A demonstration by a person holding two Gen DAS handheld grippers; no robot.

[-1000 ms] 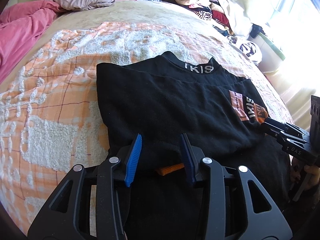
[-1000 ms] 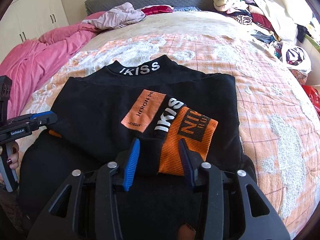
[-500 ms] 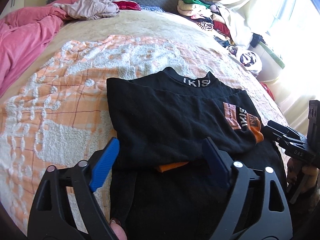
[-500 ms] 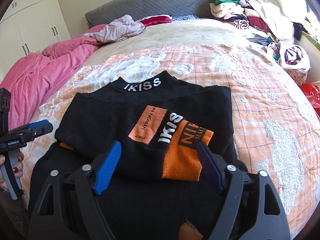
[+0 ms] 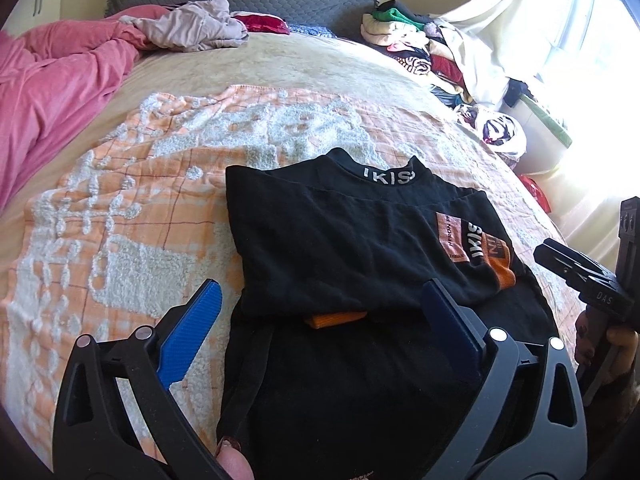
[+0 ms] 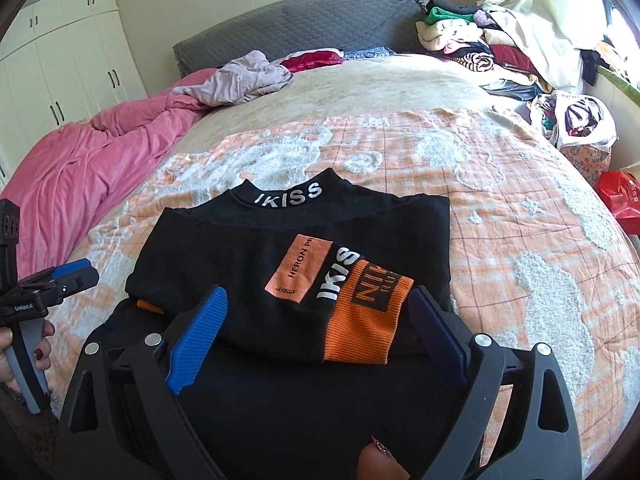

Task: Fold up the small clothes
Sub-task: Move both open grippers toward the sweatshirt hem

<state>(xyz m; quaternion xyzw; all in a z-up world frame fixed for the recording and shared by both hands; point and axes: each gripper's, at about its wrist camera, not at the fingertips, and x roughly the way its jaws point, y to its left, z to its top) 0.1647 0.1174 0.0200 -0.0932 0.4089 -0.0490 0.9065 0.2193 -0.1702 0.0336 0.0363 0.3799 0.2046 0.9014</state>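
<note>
A black top (image 5: 340, 248) with a white-lettered collar lies on the bed, its sleeves folded across the chest; it also shows in the right wrist view (image 6: 248, 264). One orange cuff (image 6: 364, 320) lies on top at the right, another orange cuff (image 5: 336, 318) peeks out under the fold. My left gripper (image 5: 320, 320) is open and empty, above the lower left of the top. My right gripper (image 6: 320, 320) is open and empty, above the orange cuff. Each gripper shows at the edge of the other's view, the right gripper (image 5: 576, 268) and the left gripper (image 6: 68, 276).
The top lies on an orange and white blanket (image 6: 500, 184) over the bed. A pink duvet (image 6: 80, 160) is bunched at the left. Loose clothes (image 6: 240, 80) lie by the grey headboard (image 6: 300, 24). A clothes pile (image 6: 500, 48) stands at the back right.
Both grippers have opened wide, let go of the folded sleeves and drawn back and up from the top. The top has stayed in place.
</note>
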